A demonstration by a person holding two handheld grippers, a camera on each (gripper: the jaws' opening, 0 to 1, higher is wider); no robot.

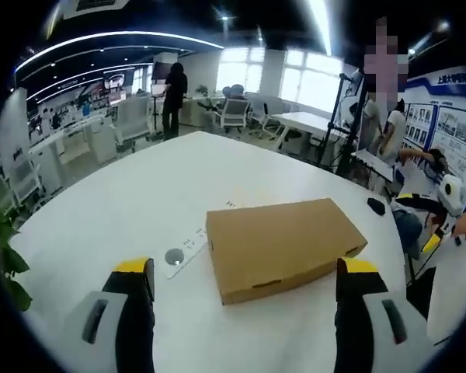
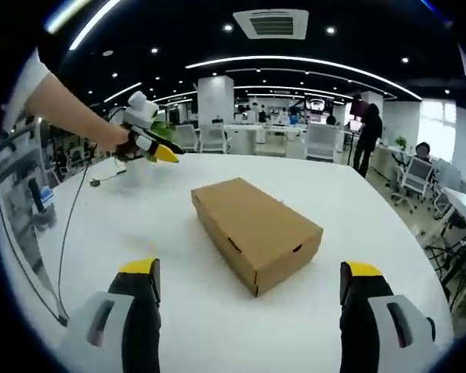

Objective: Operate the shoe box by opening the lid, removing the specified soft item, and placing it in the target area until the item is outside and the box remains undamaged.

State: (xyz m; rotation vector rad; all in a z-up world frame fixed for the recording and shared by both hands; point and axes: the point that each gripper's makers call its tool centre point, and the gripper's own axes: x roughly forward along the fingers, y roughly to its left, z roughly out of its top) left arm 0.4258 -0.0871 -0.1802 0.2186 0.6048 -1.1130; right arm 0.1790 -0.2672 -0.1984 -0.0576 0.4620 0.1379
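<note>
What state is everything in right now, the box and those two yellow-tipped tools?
Shoe box: lid closed, lying flat on the white table, untouched.
Left hand-held gripper: jaws wide open, empty, short of the box.
Right hand-held gripper: jaws wide open, empty, short of the box.
Flat white strip beside the box: lying flat on the table.

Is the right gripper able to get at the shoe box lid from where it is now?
Probably yes. The right gripper is open, and the closed shoe box lies straight ahead on the white table with bare tabletop between them.
</note>
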